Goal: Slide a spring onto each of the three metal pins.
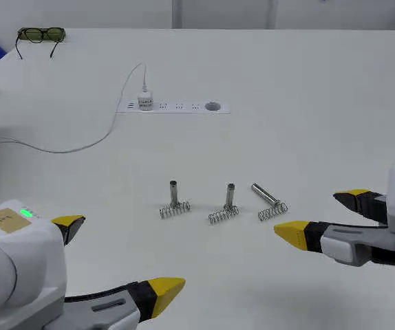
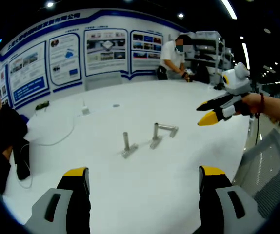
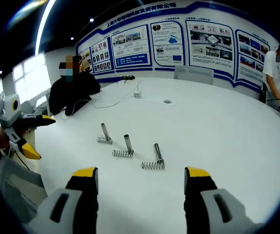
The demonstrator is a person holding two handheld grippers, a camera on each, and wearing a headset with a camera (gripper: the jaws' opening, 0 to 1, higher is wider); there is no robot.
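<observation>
Since none of the springs is on a pin yet, it all comes down to which claw sits closer to which spring, imo. In the head view the right claw (image 1: pixel 321 214) hangs low over the desk (image 1: pixel 307 103), jaws spread wide with nothing in them. The right spring (image 1: pixel 273 212) lies at roughly 9 o'clock from it, near, with nothing between. That spring's long axis runs about 8 to 2 o'clock, so almost in line with the reach. It looks to be touching the near end of the right pin (image 1: pixel 266 195), which is flat on its side pointing 10 to 4 o'clock, not upright. The left pin (image 1: pixel 173 194) and middle pin (image 1: pixel 230 196) stand up, each with a spring lying just in front: left spring (image 1: pixel 175 210), middle spring (image 1: pixel 223 215). The left claw (image 1: pixel 118 256) is also gaping and empty, with the left spring at about 1 o'clock from it, farther off. My guess is the right claw is better placed to go first, and it'll want to turn so the jaws close across the coil, not along it.
</observation>
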